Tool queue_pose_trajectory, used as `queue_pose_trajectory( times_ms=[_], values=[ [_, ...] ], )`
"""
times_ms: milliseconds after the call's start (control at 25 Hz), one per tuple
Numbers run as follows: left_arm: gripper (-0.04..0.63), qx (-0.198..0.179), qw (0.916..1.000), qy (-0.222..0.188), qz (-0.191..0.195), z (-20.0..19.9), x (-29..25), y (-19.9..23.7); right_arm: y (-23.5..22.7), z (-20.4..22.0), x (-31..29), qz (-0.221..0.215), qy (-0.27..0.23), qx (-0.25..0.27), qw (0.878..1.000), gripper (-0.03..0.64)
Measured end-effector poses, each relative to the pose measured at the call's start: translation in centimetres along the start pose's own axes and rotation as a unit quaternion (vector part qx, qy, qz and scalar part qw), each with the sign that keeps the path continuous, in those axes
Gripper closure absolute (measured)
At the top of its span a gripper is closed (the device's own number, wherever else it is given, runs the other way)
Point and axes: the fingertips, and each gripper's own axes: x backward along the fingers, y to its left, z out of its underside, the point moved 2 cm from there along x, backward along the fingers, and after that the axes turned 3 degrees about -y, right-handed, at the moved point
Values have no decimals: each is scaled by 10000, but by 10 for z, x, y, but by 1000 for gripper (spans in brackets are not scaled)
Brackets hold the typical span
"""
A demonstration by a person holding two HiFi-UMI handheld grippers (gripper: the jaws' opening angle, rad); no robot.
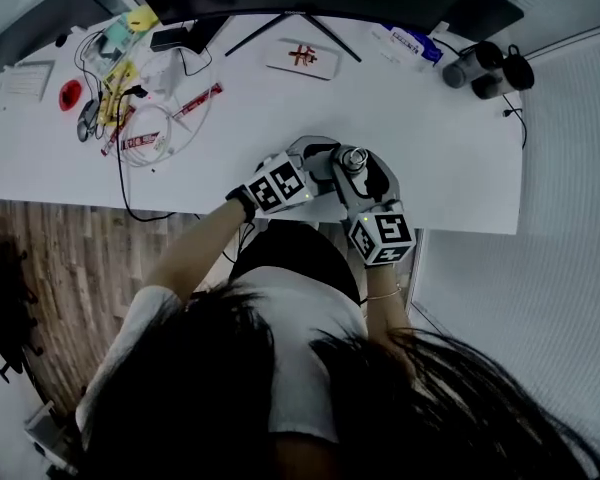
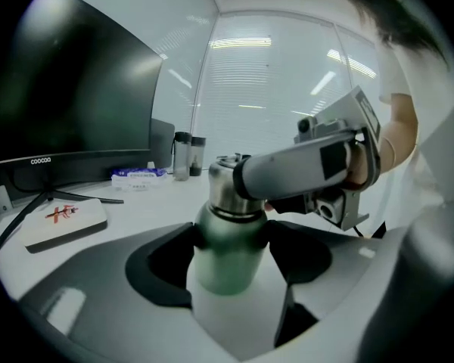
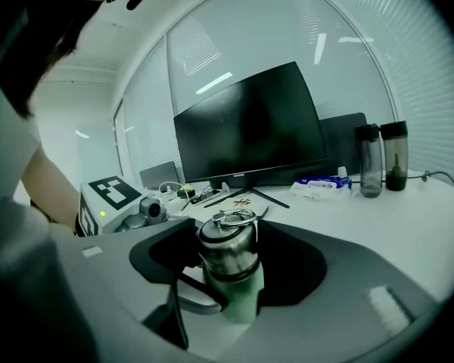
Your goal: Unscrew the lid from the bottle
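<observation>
My left tool (image 2: 228, 278) pinches the green bottle (image 2: 225, 240), bracing it; my right tool (image 3: 228, 269) straddles the lid (image 3: 227, 246), spread, seemingly slack.

The bottle (image 2: 225, 267) has a smooth, matt pale-green body, and its neck and lid (image 3: 227, 249) are bare metal with a dull brushed shine. The left tool (image 2: 231, 248) and right tool (image 3: 231, 267) have smooth matt grey plastic shells with black, duller inner faces. The worktop (image 1: 430, 138) is a smooth, plain white surface. The floor (image 1: 70, 258) is brown wood-grain planking. The monitor (image 3: 250, 123) has a dark, faintly glossy screen.
</observation>
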Motion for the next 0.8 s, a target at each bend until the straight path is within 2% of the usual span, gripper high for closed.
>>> queue_pose_trajectory(
  times_ms=[160,320,600,800],
  values=[
    [236,26,10000,34,62,1,0,0,1,0,-2,-695,181,277,9970,362],
    [235,-64,9989,193,418,1,0,1,3,1,-3,-1583,506,592,9843,362],
    [233,-350,9905,521,1225,2,0,3,7,1,-5,-2938,848,1019,9466,364],
    [230,-450,9802,701,1798,4,0,5,8,1,-6,-3610,927,1170,9206,364]
  ],
)
